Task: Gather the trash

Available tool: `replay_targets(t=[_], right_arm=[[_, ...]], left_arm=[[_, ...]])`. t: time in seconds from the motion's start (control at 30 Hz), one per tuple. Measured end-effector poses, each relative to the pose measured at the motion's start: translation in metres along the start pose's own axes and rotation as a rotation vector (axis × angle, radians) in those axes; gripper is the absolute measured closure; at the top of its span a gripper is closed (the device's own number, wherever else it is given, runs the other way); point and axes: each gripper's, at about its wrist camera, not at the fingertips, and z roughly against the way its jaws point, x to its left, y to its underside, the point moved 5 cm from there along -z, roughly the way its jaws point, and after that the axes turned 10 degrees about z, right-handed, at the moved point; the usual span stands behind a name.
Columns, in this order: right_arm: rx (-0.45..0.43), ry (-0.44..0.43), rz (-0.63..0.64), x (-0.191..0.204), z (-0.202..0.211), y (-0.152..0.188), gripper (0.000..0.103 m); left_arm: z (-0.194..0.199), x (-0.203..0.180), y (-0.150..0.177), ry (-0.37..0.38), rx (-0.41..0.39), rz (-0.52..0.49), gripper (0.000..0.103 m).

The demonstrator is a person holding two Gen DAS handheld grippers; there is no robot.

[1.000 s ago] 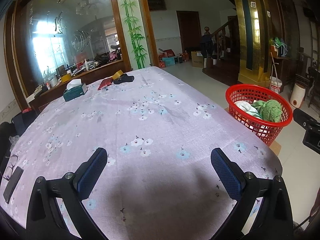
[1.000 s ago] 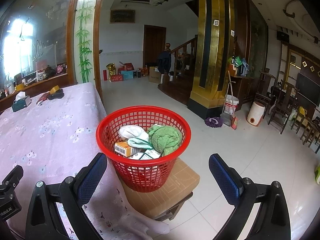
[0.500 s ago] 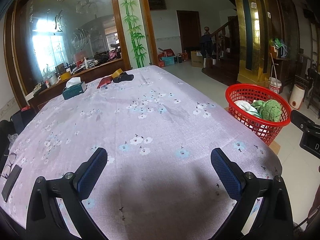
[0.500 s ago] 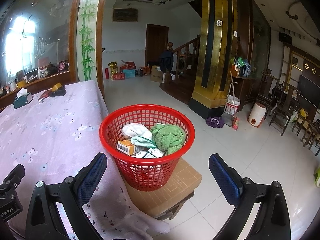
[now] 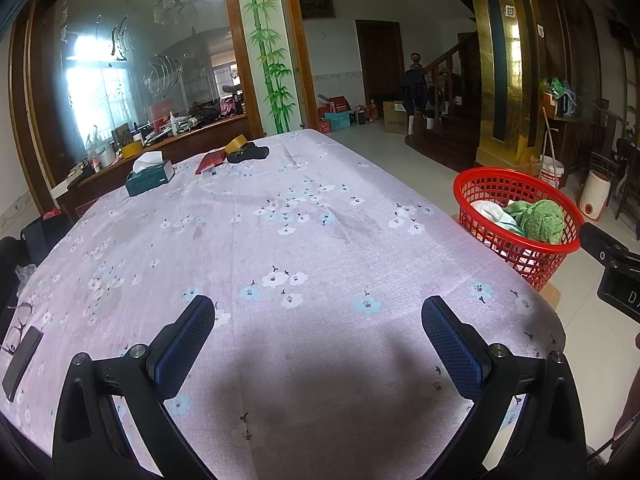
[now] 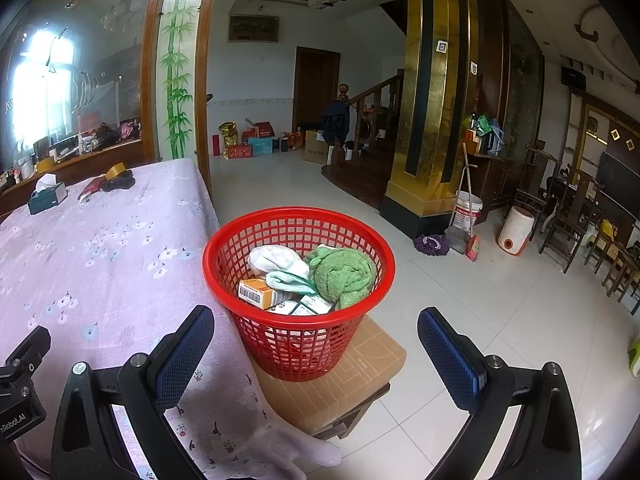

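Note:
A red mesh basket (image 6: 298, 276) stands on a cardboard box (image 6: 340, 384) beside the table; it holds a green cloth (image 6: 344, 274), white cloths (image 6: 276, 260) and small cartons (image 6: 258, 294). The same basket (image 5: 516, 224) shows at the right of the left wrist view. My right gripper (image 6: 316, 344) is open just in front of the basket, nothing between its fingers. My left gripper (image 5: 318, 340) is open above the near end of the lilac flowered tablecloth (image 5: 280, 240), holding nothing.
At the table's far end lie a tissue box (image 5: 150, 178), a red item (image 5: 210, 162), a tape roll (image 5: 236, 145) and a dark object (image 5: 248, 154). Glasses (image 5: 16, 326) and a dark phone (image 5: 22, 362) lie at the left edge. A bucket, broom and chairs (image 6: 568, 216) stand on the tiled floor.
Both views have drifted slightly: the basket sits a little more to the right in the right wrist view. Both grippers stay open and empty.

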Motion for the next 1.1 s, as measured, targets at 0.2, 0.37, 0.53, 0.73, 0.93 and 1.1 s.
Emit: replay_targets(t=[0.2, 0.37, 0.53, 0.73, 0.93, 1.1], right_arm=[[0.0, -0.002, 0.006, 0.0023, 0.0004, 0.0, 0.0], [0.002, -0.001, 0.005, 0.0027, 0.0, 0.0002, 0.0], [0.0, -0.001, 0.008, 0.0023, -0.0003, -0.0001, 0.0], [-0.001, -0.003, 0.006, 0.0031, -0.0009, -0.0008, 0.0], [-0.001, -0.005, 0.007, 0.0056, -0.0009, -0.0007, 0.0], [-0.005, -0.008, 0.01, 0.0077, -0.0007, -0.0034, 0.0]], left_arm=[[-0.0002, 0.0008, -0.0005, 0.0, 0.001, 0.001, 0.0], [-0.0002, 0.0008, -0.0005, 0.002, 0.003, 0.001, 0.0], [-0.0004, 0.0016, 0.0005, 0.001, 0.003, 0.003, 0.0], [-0.0014, 0.0035, 0.0007, 0.001, 0.003, 0.004, 0.0], [-0.0015, 0.0032, 0.0008, 0.002, 0.004, 0.006, 0.0], [-0.0025, 0.0043, 0.0039, 0.001, 0.008, 0.012, 0.0]])
